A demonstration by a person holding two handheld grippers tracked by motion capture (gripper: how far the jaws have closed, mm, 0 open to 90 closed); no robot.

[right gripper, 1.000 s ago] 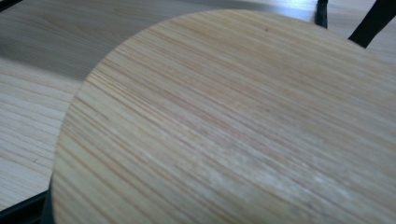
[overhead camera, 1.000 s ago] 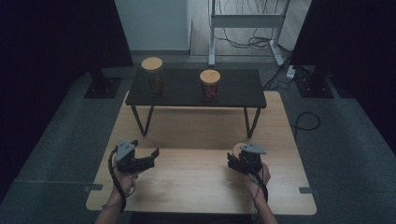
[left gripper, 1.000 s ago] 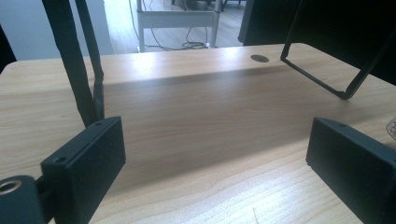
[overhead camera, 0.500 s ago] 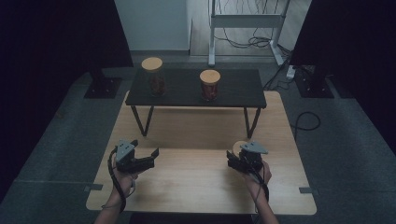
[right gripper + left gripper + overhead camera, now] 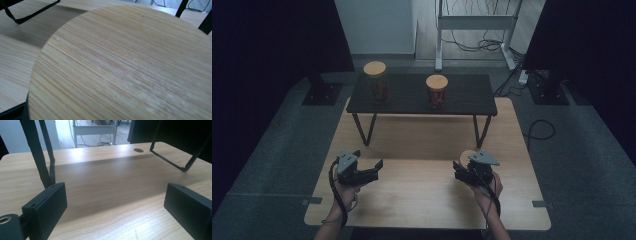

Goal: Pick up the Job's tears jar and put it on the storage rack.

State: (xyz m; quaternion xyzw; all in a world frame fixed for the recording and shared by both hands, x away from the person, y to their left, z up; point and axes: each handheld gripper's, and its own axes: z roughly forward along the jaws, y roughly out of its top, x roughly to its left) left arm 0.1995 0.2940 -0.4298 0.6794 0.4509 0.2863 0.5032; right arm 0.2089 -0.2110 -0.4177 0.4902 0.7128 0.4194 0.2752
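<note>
Currently your right gripper point(image 5: 462, 169) is clamping a round wooden lid point(image 5: 125, 67), your left gripper point(image 5: 373, 168) is hovering with jaws apart, two jars point(image 5: 436, 91) standing well ahead.

Under me runs a pale wooden counter point(image 5: 412, 200), grain running across, with a small round hole point(image 5: 138, 150) near its far edge. A low black shelf point(image 5: 462, 97) on thin black wire legs point(image 5: 175, 165) stands right on it, at the far half. Two glass jars with wooden lids ride on that shelf: the taller jar point(image 5: 377, 82) to the left, the shorter jar point(image 5: 436, 91) near the middle, well apart. Grey carpeted floor point(image 5: 287, 165) surrounds the counter.
</note>
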